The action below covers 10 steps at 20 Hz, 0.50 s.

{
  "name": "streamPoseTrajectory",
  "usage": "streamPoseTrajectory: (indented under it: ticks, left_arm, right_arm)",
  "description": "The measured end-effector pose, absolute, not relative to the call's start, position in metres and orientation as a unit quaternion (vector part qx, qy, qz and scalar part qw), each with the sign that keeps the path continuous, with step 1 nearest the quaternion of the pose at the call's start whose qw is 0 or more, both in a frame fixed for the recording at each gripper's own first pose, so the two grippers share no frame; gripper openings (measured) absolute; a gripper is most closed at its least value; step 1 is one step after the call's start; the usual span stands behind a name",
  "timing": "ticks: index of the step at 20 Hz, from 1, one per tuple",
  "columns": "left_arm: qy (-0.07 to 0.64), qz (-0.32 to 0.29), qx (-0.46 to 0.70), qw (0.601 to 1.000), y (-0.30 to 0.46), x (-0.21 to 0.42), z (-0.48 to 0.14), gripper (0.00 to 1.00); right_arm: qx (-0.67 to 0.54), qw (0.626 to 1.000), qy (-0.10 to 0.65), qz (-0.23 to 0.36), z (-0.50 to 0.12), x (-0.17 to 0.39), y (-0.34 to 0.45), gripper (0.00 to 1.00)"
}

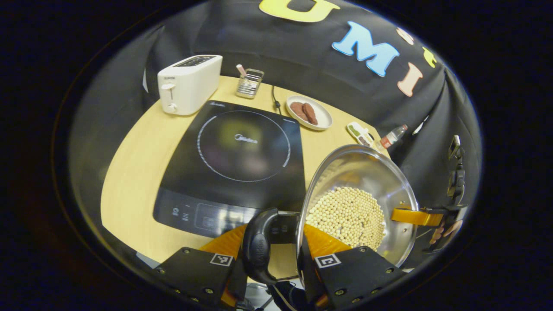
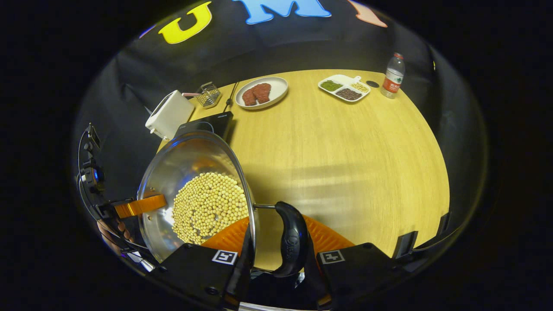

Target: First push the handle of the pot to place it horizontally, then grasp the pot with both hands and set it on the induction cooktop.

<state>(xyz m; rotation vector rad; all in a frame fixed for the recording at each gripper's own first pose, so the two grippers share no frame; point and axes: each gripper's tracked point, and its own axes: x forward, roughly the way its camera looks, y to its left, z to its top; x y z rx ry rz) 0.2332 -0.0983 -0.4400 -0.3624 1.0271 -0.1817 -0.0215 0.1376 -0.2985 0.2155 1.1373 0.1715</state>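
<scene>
A steel pot (image 1: 367,168) holding pale beans (image 1: 345,216) hangs between my two grippers, just right of the black induction cooktop (image 1: 242,147). My left gripper (image 1: 276,235) is shut on the pot's black side handle (image 1: 259,246), with one finger inside the rim and one outside. At the far rim a finger (image 1: 414,216) of the right gripper reaches into the pot. In the right gripper view the pot (image 2: 185,160) sits at the left and covers most of the cooktop (image 2: 211,123). My right gripper (image 2: 281,229) is shut on the other black handle (image 2: 293,242).
At the back of the wooden table (image 2: 345,164) stand a white toaster (image 1: 188,84) and a wire basket (image 1: 249,83). Farther right are a plate of brown patties (image 2: 261,91), a divided tray (image 2: 343,88) and a water bottle (image 2: 394,75). A hand (image 2: 114,229) holds the left gripper.
</scene>
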Motion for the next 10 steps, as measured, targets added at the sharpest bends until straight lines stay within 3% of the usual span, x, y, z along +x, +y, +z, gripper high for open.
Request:
streamPoseTrajectory:
  ticks: [10]
  left_arm:
    - [0.489, -0.061, -0.184, 0.85, -0.077, 0.226, -0.425, 0.53]
  right_arm:
    - [0.104, 0.833, 0.533, 0.103, -0.298, 0.034, 0.211, 0.51]
